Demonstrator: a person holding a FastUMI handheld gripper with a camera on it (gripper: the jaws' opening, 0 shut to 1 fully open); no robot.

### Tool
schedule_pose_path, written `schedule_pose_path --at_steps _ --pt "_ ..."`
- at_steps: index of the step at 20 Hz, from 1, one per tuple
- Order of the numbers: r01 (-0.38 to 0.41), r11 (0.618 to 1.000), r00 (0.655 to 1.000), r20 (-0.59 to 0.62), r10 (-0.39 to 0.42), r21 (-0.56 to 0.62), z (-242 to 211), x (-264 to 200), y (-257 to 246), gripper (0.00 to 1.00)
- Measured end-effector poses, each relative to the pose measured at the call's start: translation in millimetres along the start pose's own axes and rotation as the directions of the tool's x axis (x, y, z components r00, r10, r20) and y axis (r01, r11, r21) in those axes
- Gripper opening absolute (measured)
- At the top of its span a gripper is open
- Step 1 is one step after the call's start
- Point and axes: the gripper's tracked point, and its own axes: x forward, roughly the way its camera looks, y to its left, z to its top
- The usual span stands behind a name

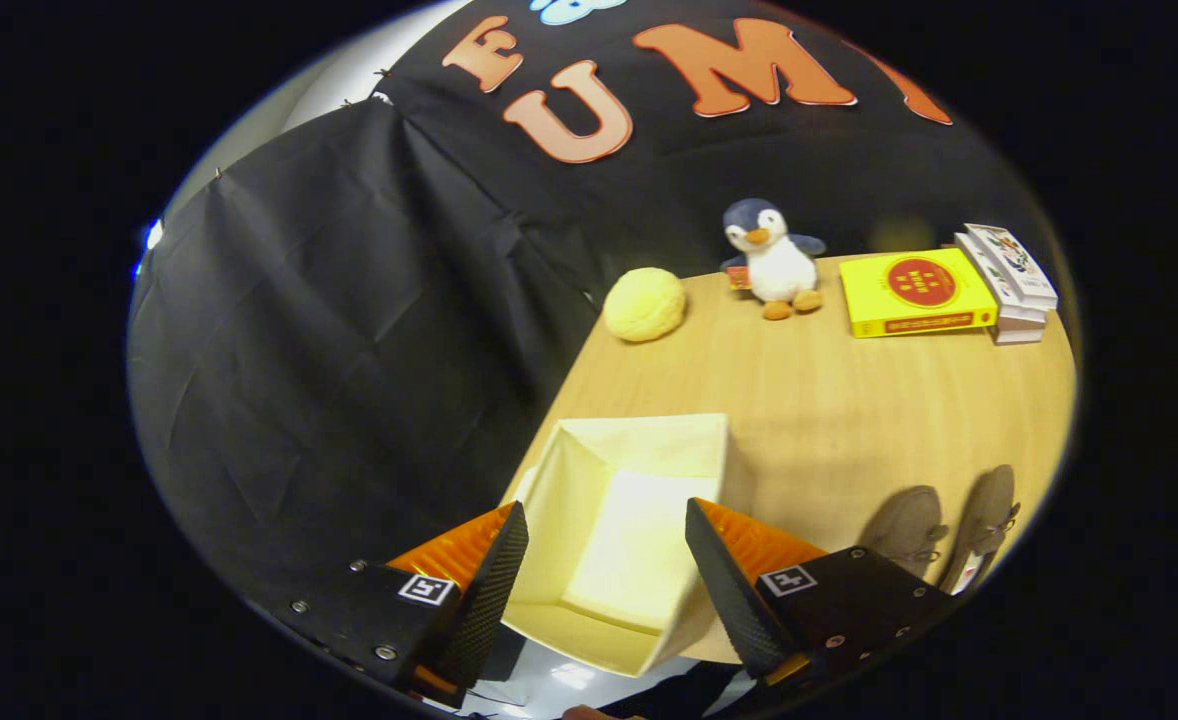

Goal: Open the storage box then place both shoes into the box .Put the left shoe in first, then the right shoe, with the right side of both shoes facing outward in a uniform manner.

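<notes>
A cream storage box [639, 470] stands open on the wooden table [849, 400] at its left edge, its inside empty. My gripper [604, 525] hovers above the box with its fingers wide apart and nothing between them; the box's interior shows in the gap. Two grey-brown shoes [909, 525] [989, 520] lie side by side on the table to the right of the box, beyond the right finger [724, 580].
At the table's far side sit a yellow ball [645, 303], a plush penguin [774, 258], a yellow book [914, 291] and a stack of white boxes [1011, 280]. Black cloth hangs left of the table. Bare tabletop lies between the box and these things.
</notes>
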Motion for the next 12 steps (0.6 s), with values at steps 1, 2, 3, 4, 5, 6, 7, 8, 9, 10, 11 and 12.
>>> schedule_pose_path --at_steps 1,2,3,4,5,6,7,8,9,10,11,12 --pt "0.049 0.999 0.999 0.003 -0.049 -0.007 -6.5 -3.0 -26.1 0.95" --pt "0.099 0.995 0.995 -0.006 -0.099 -0.013 -15.7 -4.0 -53.0 0.95" --pt "0.149 0.989 0.989 -0.023 -0.149 -0.010 -26.9 -5.5 -79.1 0.95" --pt "0.182 0.983 0.982 -0.046 -0.182 -0.002 -42.7 -9.5 -99.4 0.95" --pt "0.204 0.979 0.977 -0.064 -0.203 0.014 -54.8 -12.7 -114.9 0.96" --pt "0.223 0.974 0.972 -0.078 -0.221 0.026 -66.8 -16.4 -127.5 0.95" --pt "0.244 0.969 0.967 -0.085 -0.241 0.033 -75.6 -18.6 -139.1 0.95" --pt "0.265 0.964 0.961 -0.094 -0.261 0.029 -84.0 -20.7 -153.4 0.95" --pt "0.284 0.959 0.954 -0.106 -0.280 0.020 -93.2 -22.0 -166.6 0.94" --pt "0.303 0.953 0.946 -0.122 -0.299 0.009 -102.4 -24.5 -179.7 0.94" --pt "0.316 0.949 0.940 -0.137 -0.313 0.006 -111.5 -26.0 -190.2 0.93" --pt "0.318 0.948 0.937 -0.152 -0.313 0.007 -120.9 -24.8 -196.2 0.92"
